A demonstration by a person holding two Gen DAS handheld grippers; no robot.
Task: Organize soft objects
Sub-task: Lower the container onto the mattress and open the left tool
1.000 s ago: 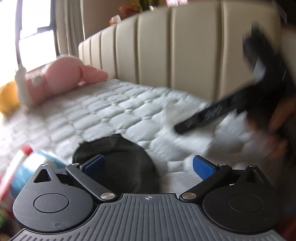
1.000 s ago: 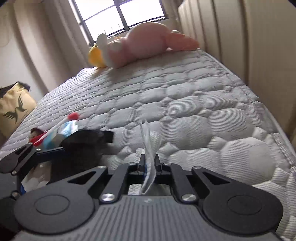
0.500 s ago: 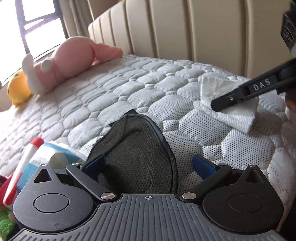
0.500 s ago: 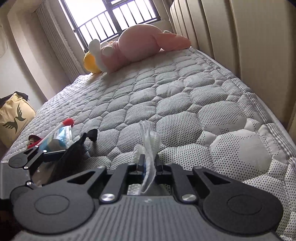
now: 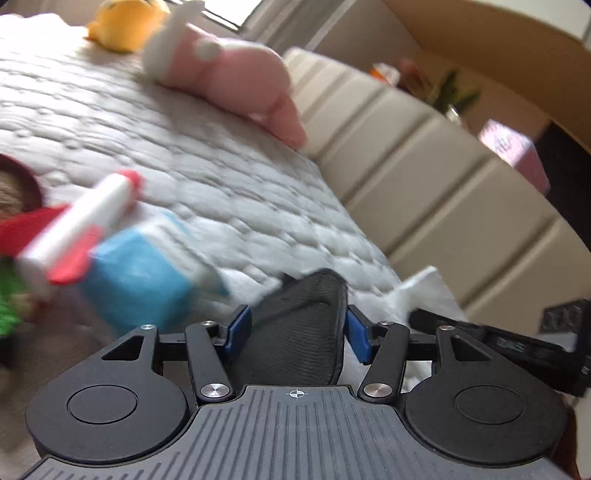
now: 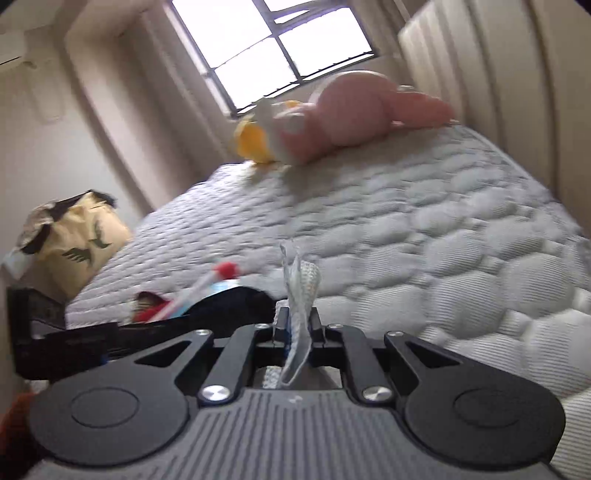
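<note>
My left gripper has its blue pads against both sides of a black mesh piece, which bulges between them; the jaws are closing on it. In the right wrist view the same piece shows low on the left. My right gripper is shut on a thin white tissue that stands up from between its fingers. The left wrist view shows the right gripper at the lower right, with the tissue bunched at its tip. Both are over the quilted mattress.
A pink plush and a yellow plush lie at the mattress's far end by the window. A blue, white and red soft toy sits close on the left. A padded headboard runs along the right. A yellow bag stands beside the bed.
The left gripper has rolled, swung across the bed and narrowed its jaws onto the black mesh piece. The right gripper has risen a little, still pinching the tissue.
</note>
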